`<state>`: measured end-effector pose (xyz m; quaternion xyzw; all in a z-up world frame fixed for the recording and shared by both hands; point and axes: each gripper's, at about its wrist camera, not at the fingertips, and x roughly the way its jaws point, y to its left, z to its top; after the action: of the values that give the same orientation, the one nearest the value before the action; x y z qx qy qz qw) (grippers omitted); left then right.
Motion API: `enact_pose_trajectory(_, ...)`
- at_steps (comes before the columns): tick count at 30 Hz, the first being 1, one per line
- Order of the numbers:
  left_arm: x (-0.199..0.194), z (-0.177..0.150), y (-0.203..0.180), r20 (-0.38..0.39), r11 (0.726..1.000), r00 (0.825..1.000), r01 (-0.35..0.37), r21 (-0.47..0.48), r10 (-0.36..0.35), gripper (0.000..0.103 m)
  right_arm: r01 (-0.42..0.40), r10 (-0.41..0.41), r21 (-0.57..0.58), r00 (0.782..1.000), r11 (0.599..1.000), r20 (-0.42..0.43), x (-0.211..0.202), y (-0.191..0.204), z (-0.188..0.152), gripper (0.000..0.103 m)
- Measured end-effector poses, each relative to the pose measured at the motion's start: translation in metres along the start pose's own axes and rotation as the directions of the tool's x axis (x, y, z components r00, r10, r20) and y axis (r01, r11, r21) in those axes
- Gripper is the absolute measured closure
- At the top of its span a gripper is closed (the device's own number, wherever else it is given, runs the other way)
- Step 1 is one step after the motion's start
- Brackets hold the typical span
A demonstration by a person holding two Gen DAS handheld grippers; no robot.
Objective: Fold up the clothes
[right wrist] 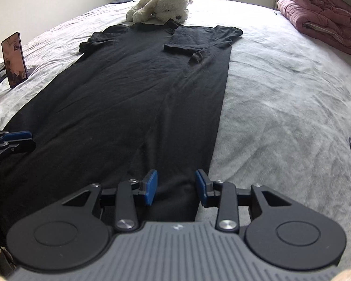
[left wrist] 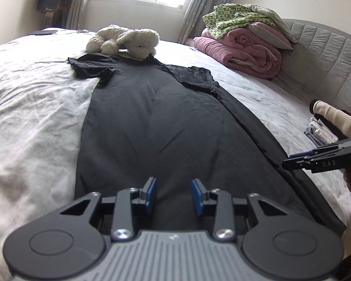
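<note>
A long black short-sleeved garment [left wrist: 152,121] [right wrist: 128,89] lies flat on the bed, collar at the far end. Its right side and right sleeve [right wrist: 199,38] are folded inward over the body; the left sleeve [left wrist: 91,66] is spread out. My left gripper [left wrist: 173,193] hovers open above the near hem, nothing between its blue pads. Just above the hem's right corner, at the folded edge, my right gripper [right wrist: 176,187] is open and holds nothing. In the left wrist view the right gripper [left wrist: 290,161] appears from the side at the right edge.
A white plush toy [left wrist: 125,39] [right wrist: 160,5] lies at the collar end. Folded pink and green quilts [left wrist: 241,37] are stacked by the grey headboard. A phone [right wrist: 14,58] stands propped at the left. Folded clothes [left wrist: 320,133] sit at the right. Pale bedsheet [right wrist: 280,98] surrounds the garment.
</note>
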<state>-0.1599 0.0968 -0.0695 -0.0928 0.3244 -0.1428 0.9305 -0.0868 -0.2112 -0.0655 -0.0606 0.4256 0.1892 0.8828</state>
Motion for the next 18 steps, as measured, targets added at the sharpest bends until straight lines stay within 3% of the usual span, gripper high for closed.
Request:
enact_pose_trajectory(6, -0.036, -0.010, -0.009, -0.095, 1.000, 0.995, -0.013, -0.015, 0.011, 0.068, -0.035, 0.037, 0.031, 0.995, 0.999, -0.094, -0.025, 0.011, -0.022, 0.060)
enact_pose_trajectory(13, -0.073, -0.009, 0.006, -0.268, 0.996, 0.963, -0.023, -0.081, 0.000, 0.063, -0.107, 0.112, 0.032, 0.968, 0.994, -0.225, -0.052, 0.021, -0.049, 0.060)
enact_pose_trajectory(18, -0.100, -0.005, 0.041, -0.234, 0.987, 0.972, -0.051, -0.153, 0.014, 0.059, -0.149, 0.181, 0.138, 0.950, 0.979, -0.256, -0.070, -0.001, -0.058, 0.060)
